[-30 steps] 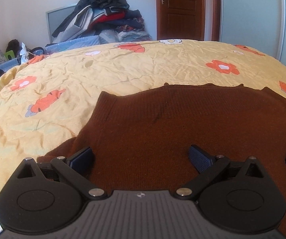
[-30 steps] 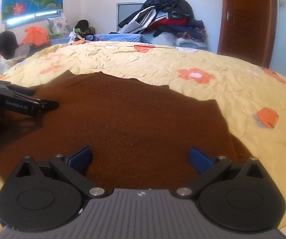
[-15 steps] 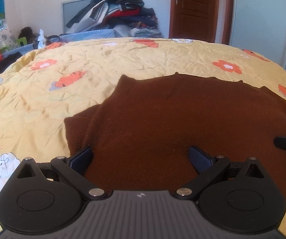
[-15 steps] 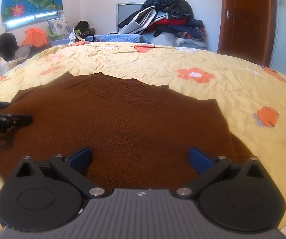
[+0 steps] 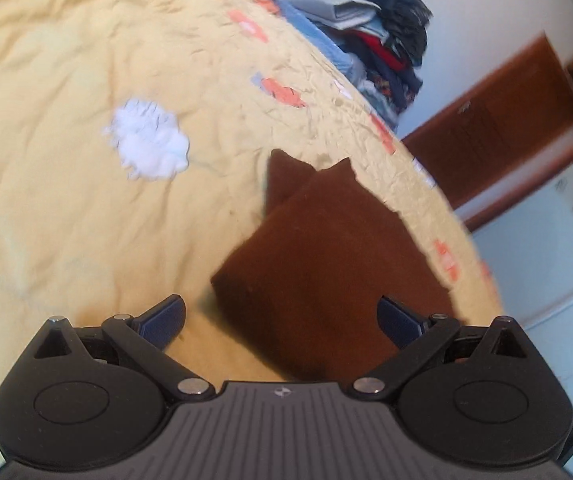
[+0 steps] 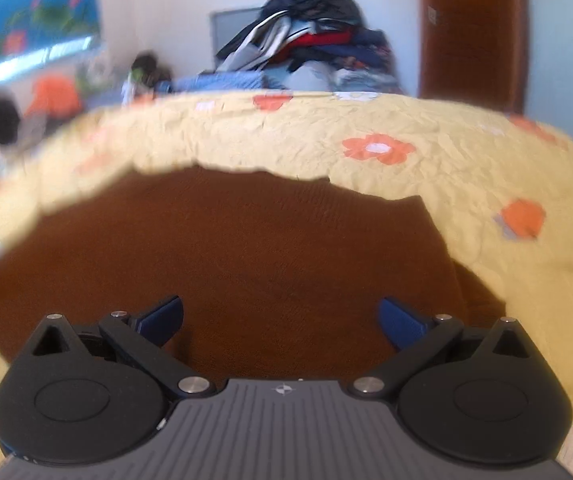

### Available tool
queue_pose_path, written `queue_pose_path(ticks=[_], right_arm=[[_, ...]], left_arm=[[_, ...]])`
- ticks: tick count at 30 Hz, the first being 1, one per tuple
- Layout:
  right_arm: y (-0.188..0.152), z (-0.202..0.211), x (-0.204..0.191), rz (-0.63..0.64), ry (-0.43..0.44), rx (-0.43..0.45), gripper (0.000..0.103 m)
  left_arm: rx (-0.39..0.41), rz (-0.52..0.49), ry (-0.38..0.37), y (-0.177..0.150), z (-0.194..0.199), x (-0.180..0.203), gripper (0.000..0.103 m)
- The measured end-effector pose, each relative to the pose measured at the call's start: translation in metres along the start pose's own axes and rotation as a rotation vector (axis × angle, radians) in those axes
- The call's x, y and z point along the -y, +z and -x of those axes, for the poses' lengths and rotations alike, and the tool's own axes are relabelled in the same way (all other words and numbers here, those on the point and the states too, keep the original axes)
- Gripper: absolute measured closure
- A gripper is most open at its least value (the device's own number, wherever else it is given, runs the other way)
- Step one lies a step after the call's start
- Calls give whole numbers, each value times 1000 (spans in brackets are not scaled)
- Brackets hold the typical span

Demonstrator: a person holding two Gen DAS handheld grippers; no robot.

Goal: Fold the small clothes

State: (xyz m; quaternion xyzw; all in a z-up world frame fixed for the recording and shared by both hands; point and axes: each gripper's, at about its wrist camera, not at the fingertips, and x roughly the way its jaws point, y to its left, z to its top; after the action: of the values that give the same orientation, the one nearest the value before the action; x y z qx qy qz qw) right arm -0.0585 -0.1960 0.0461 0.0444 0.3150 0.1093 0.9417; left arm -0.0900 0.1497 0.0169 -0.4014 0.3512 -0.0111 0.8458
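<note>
The bed [image 6: 466, 160] with its yellow flowered cover fills most of both views, and behind it, at the top centre of the right wrist view, stands a pile of clothes [image 6: 306, 44] near a brown door [image 6: 474, 32].

The brown sweater [image 6: 226, 256] lies flat on the cover, in the lower middle of the right wrist view. In the left wrist view it sits lower right of centre [image 5: 326, 264], tilted, with one corner at the lower middle of the frame and a double layer at its far edge — it seems partly folded there, but the picture is blurred.

It looks like a thick knit: soft, limp, not slippery, fairly light. I judge it will sag and drag on the cover, so a hold at a corner or along an edge is best — not in the middle.

The right gripper [image 6: 280, 316] hangs over the sweater, fingers wide apart, holding nothing. The left gripper [image 5: 282, 316] is also wide open and empty, over the near corner.
</note>
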Motion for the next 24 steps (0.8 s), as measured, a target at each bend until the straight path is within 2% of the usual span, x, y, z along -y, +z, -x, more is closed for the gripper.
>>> queue_pose_path(ticks=[3, 6, 8, 9, 10, 13, 15, 16, 18, 21, 22, 24], right_arm=[[5, 15, -2, -123, 130, 34, 0], [16, 16, -10, -149, 167, -1, 0], [24, 14, -14, -159, 199, -25, 0], [29, 13, -17, -167, 218, -35, 0], [33, 12, -22, -176, 233, -48, 0], [50, 7, -36, -175, 280, -74, 0], [61, 2, -51, -154, 316, -94, 0], [68, -2, -60, -139, 337, -111, 0], [82, -17, -80, -104, 391, -163, 0], [103, -52, -110, -69, 482, -301, 0], [109, -65, -121, -56, 500, -348, 0], [120, -92, -139, -40, 539, -450, 0]], left_arm=[[-6, 117, -88, -7, -8, -6, 1], [29, 167, -111, -5, -21, -1, 1], [49, 154, -82, -3, -30, 6, 20], [40, 135, -42, -2, -36, 8, 58], [26, 117, 13, -2, -43, 11, 85], [52, 58, 53, -4, -45, 17, 86], [78, -50, 98, -9, -43, 30, 88], [99, -154, 138, -15, -42, 43, 89], [174, -439, 222, -34, -39, 77, 89], [270, -798, 278, -71, -38, 110, 90], [291, -888, 291, -83, -39, 118, 90], [311, -999, 308, -97, -41, 123, 90]])
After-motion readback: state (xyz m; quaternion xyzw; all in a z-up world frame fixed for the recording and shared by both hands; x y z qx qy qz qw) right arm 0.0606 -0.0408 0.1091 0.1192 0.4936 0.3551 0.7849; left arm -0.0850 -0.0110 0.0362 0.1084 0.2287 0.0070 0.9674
